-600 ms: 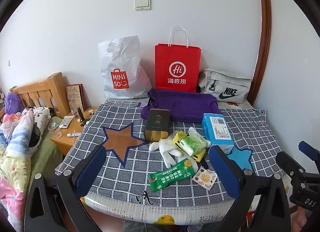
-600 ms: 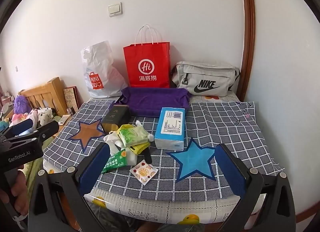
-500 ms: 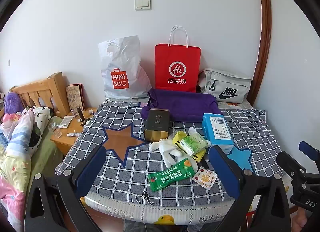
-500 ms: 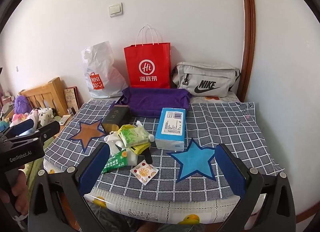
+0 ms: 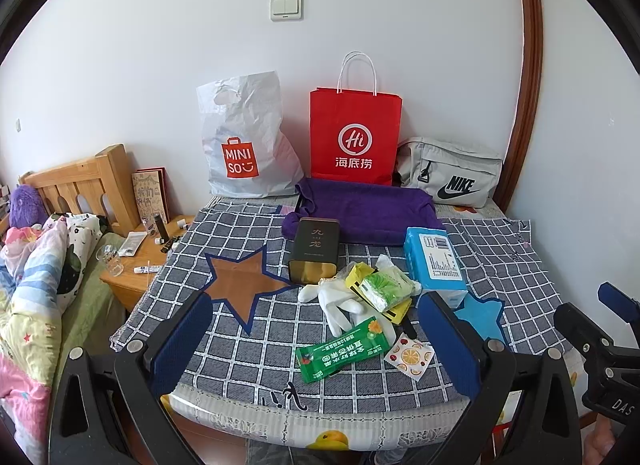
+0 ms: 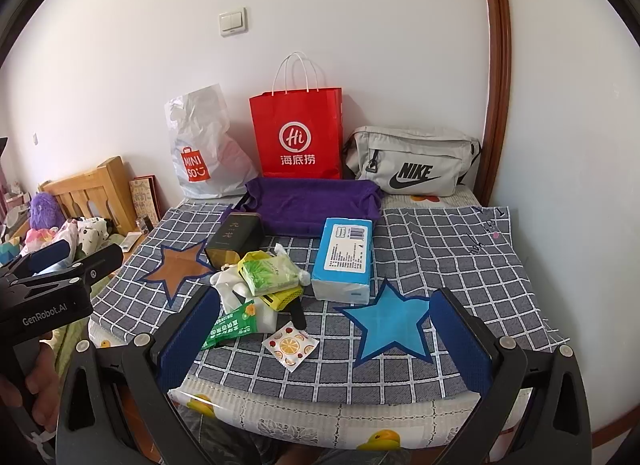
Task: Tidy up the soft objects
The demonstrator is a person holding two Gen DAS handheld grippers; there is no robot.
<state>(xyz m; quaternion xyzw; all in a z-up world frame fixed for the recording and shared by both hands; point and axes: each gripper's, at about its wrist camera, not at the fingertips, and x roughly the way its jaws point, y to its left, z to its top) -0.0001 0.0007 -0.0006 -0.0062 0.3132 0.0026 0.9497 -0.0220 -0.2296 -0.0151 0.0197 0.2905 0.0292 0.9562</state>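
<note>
Nothing moved; fuzzy purple towel (image 5: 362, 207) w/ crinkly pkts (image 5: 344, 349).

"MINISO" is printed on the white plastic bag (image 5: 244, 145), "Hi" on the red paper bag (image 5: 354, 137), "NIKE" on the grey pouch (image 5: 452, 173), and "GenRobot.AI" on the left claw (image 6: 48, 297).

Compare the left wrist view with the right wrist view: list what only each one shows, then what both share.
Only the left wrist view: the bedside table with a glass, and the right gripper at its right edge.

Only the right wrist view: the left gripper and the hand holding it.

Both: the red bag, purple towel, blue tissue pack, white glove, green packet; each camera's own fingers stand wide open, empty.
</note>
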